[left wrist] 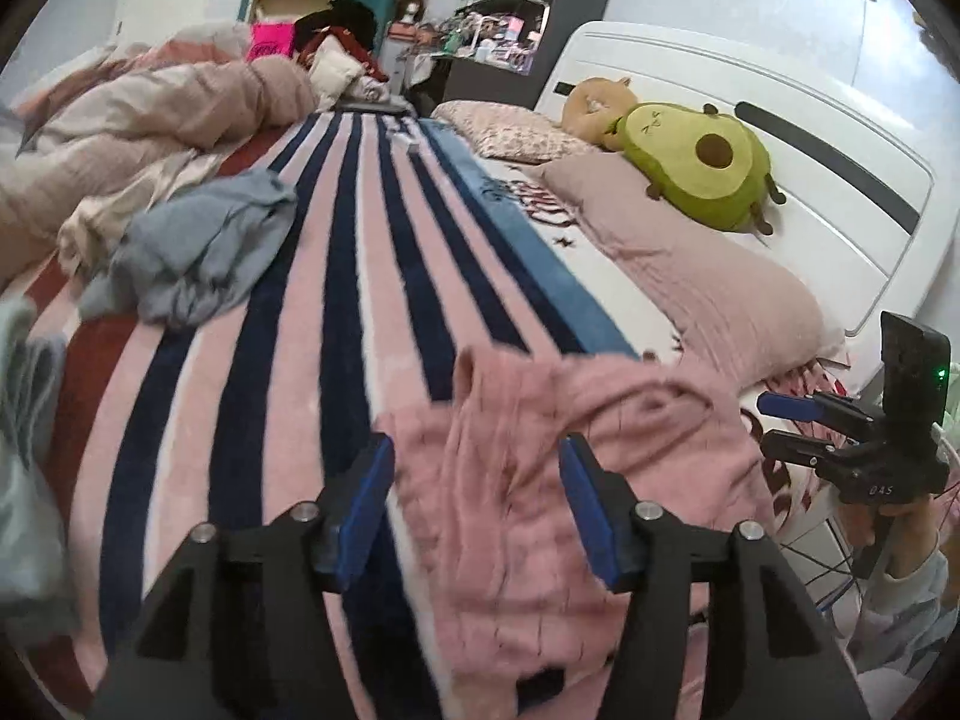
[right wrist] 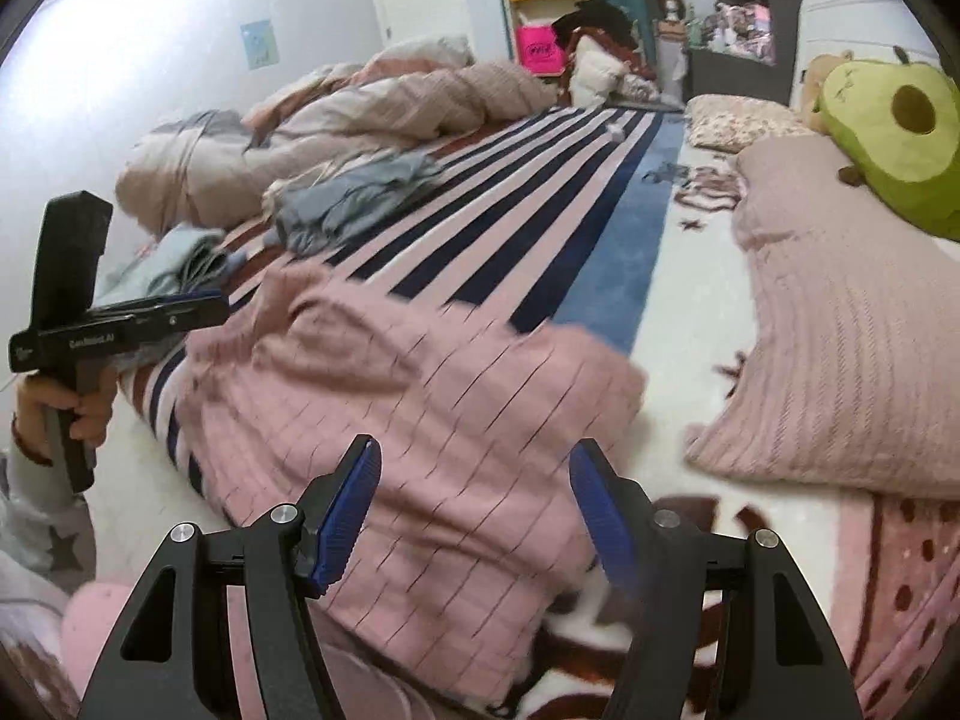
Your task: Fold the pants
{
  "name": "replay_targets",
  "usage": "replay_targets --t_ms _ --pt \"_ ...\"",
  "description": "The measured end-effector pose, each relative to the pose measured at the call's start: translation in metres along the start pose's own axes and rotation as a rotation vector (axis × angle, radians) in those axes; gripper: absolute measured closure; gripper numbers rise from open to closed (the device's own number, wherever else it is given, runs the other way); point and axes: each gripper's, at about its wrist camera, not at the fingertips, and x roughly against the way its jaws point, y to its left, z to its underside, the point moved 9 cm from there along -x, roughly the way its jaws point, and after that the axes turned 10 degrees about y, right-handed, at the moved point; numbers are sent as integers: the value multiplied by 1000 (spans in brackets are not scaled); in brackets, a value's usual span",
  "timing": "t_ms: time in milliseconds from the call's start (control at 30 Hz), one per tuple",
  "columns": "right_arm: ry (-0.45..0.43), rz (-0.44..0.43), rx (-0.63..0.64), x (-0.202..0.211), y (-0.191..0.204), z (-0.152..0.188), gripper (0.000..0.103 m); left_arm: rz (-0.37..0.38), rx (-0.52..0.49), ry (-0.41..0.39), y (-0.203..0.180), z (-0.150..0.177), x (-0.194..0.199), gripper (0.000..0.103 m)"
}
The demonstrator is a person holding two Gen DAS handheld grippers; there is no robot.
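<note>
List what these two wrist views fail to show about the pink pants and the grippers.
- Pink pants, left wrist view: near edge hidden behind the left gripper; motion blur smears the folds.
- Pink pants, right wrist view: near end cut off by the bottom edge and the right gripper.
- Waistband versus leg ends: cannot tell, the cloth is bunched.
- Right gripper in the left view: fingers seen edge-on.

black claws (left wrist: 477,516), blue pads; star-printed sleeve (right wrist: 57,546)

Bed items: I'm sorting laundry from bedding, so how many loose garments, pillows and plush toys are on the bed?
Loose garments: 3, the pink pants, a grey-blue garment and a pale green garment
Pillows: 2, a pink pillow and a floral pillow
Plush toys: 2, an avocado toy and a tan toy
Total: 7
</note>
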Motion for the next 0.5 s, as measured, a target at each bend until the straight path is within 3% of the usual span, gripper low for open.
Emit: replay_targets --t_ms 100,233,300,500 --pt "-17 34 -18 1 -10 -11 41 -4 1 15 -3 -20 -20 49" --pt "-13 26 -41 -6 -17 -18 41 57 9 63 -9 -31 -51 50" --pt "-6 22 -41 -11 -18 -17 41 77 9 86 -11 -30 -62 83" --pt "21 14 -59 -25 -25 -11 41 47 30 12 0 -31 -45 88"
